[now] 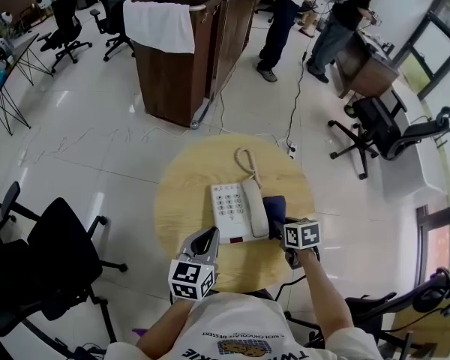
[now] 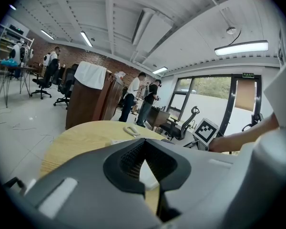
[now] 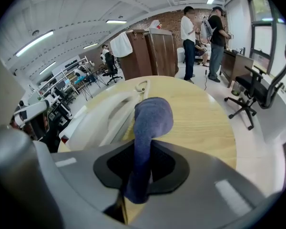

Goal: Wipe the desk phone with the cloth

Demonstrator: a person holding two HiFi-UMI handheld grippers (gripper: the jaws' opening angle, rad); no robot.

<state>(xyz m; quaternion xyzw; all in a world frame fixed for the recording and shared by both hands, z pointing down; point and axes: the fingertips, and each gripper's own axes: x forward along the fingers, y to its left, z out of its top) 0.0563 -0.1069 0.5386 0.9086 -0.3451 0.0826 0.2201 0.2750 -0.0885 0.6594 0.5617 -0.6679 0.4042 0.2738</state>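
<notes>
Nearest us, our left claw is clenched on nothing, its tips met just beside the near corner of the white push-button desk phone. We cannot tell whether it touches. Our right claw is clamped on the dusky blue-purple cloth, which stands up from the jaws in a bunched roll against the phone's right flank, alongside the cradled white handset. The phone sits near the middle of the round pale wooden table, its curled cord trailing toward the far edge. Beyond stand a brown wooden lectern and some people.

We judge three risks. A sideways push from the cloth could tip the handset off its cradle. Unless braced, the light phone may skate across the smooth table. The cloth is held only by a narrow fold, so it may drag free if we press hard.
</notes>
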